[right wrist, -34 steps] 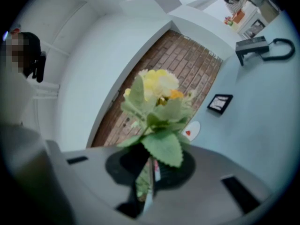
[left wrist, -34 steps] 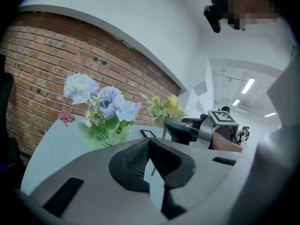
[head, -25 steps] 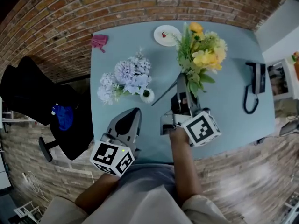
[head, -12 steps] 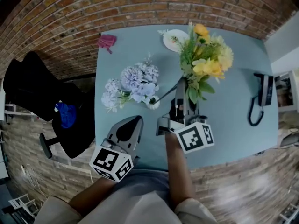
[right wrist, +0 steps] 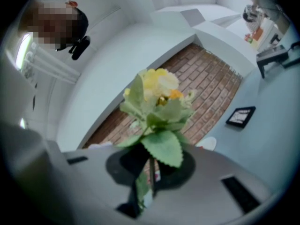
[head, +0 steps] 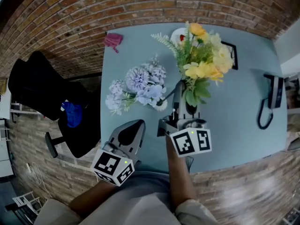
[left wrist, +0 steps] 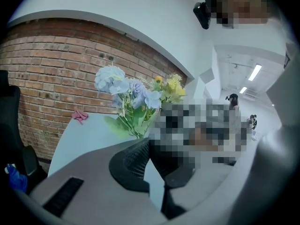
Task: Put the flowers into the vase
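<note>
Open tabletop (head: 236,109) is left to the right of the yellow bouquet (head: 204,62), as far as the telephone (head: 272,97) at the table's right edge. The left-centre is taken up by blue flowers (head: 140,83) standing in a white vase (head: 161,105), just beside the right gripper (head: 180,89) by which the bouquet is held. The far edge is occupied by a plate (head: 177,33), a black frame (head: 230,55) and a pink cloth (head: 113,40); the left side is flanked by an office chair (head: 42,93).

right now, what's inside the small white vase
The blue-purple flowers stand in the white vase. The yellow bouquet has its stem tip by the mouth. Blooms cover the inside.
</note>
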